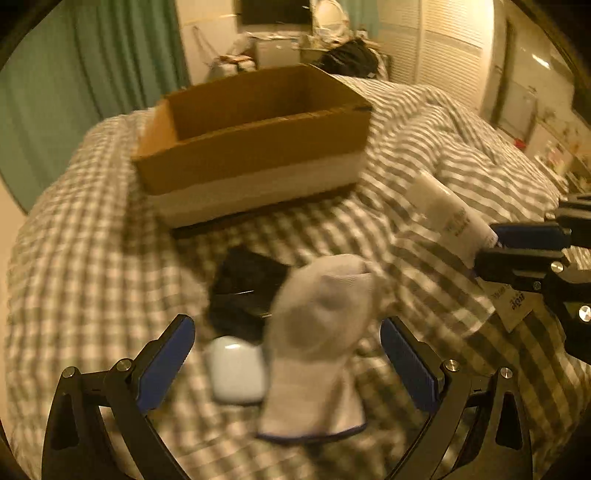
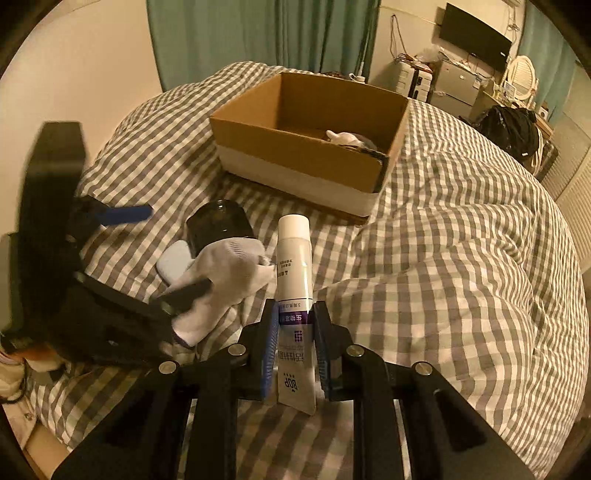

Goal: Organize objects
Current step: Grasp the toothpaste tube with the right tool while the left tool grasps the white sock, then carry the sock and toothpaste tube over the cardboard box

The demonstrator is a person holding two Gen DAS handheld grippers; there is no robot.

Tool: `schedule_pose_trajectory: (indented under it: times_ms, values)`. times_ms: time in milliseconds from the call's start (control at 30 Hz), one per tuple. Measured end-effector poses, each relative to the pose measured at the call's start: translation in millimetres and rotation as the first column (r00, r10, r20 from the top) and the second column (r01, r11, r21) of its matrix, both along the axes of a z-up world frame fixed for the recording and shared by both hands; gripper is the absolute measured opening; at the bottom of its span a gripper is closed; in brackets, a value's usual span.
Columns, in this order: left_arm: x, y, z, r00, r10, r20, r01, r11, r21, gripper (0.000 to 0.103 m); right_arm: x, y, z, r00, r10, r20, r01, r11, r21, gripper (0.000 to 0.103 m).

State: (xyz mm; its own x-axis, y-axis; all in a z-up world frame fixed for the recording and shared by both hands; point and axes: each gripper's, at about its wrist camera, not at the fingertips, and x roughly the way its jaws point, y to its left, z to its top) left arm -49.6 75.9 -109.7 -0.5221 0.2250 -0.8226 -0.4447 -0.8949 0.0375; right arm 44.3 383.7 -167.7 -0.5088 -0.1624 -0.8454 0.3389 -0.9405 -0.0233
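Note:
A white sock (image 1: 317, 347) lies on the checked bedcover between the wide-open fingers of my left gripper (image 1: 288, 354); it also shows in the right wrist view (image 2: 225, 277). Beside it lie a small white case (image 1: 236, 369) and a black jar (image 1: 247, 291). My right gripper (image 2: 295, 321) is shut on a white tube (image 2: 295, 266), cap pointing away; the tube also shows in the left wrist view (image 1: 450, 218). An open cardboard box (image 1: 255, 140) stands further back on the bed, with a white sock-like item (image 2: 347, 138) inside.
The bed has a rumpled grey-and-white checked duvet (image 2: 461, 240). Green curtains (image 2: 240, 33) hang behind the bed. Cluttered furniture, a black bag (image 2: 513, 129) and a monitor stand at the far wall.

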Motion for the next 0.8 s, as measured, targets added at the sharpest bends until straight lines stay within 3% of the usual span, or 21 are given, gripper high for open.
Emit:
schedule_pose_trajectory:
  times_ms: [67, 133, 200, 300, 400, 600, 800]
  values:
    - [-2.4, 8.6, -7.8, 0.999, -0.039, 0.033, 0.038, 0.999, 0.026, 0.1, -3.1, 2.9, -2.3, 1.0, -0.01, 0.001, 0.01, 1.0, -0.005, 0.018]
    - [-4.3, 16.8, -16.6, 0.998, -0.056, 0.043, 0.056, 0.998, 0.01, 0.086, -4.4, 6.0, -2.8, 1.0, -0.014, 0.006, 0.014, 1.0, -0.008, 0.018]
    - [-6.3, 23.7, -24.3, 0.996, -0.07, 0.048, 0.071, 0.997, -0.03, 0.059, -6.2, 8.5, -3.5, 1.0, -0.019, 0.008, 0.019, 1.0, -0.01, 0.017]
    - [-7.0, 22.7, -24.9, 0.997, -0.063, 0.049, 0.064, 0.998, -0.026, 0.051, -7.6, 11.5, -4.9, 1.0, -0.026, 0.015, 0.026, 1.0, -0.015, 0.015]
    - [-3.2, 16.5, -18.7, 0.997, -0.055, 0.046, 0.056, 0.998, -0.018, 0.045, -7.4, 13.1, -9.1, 0.999, -0.027, 0.03, 0.028, 0.999, -0.019, 0.015]
    - [10.5, -10.5, 8.3, 1.0, -0.01, 0.018, 0.009, 0.999, 0.044, 0.043, -4.7, 9.8, -13.8, 0.999, -0.031, 0.036, 0.031, 0.999, -0.009, 0.015]
    - [21.1, -31.6, 41.0, 1.0, 0.01, -0.026, -0.008, 0.996, 0.087, 0.042, 2.9, 2.6, 4.1, 1.0, -0.017, 0.006, 0.017, 1.0, 0.0, 0.014]
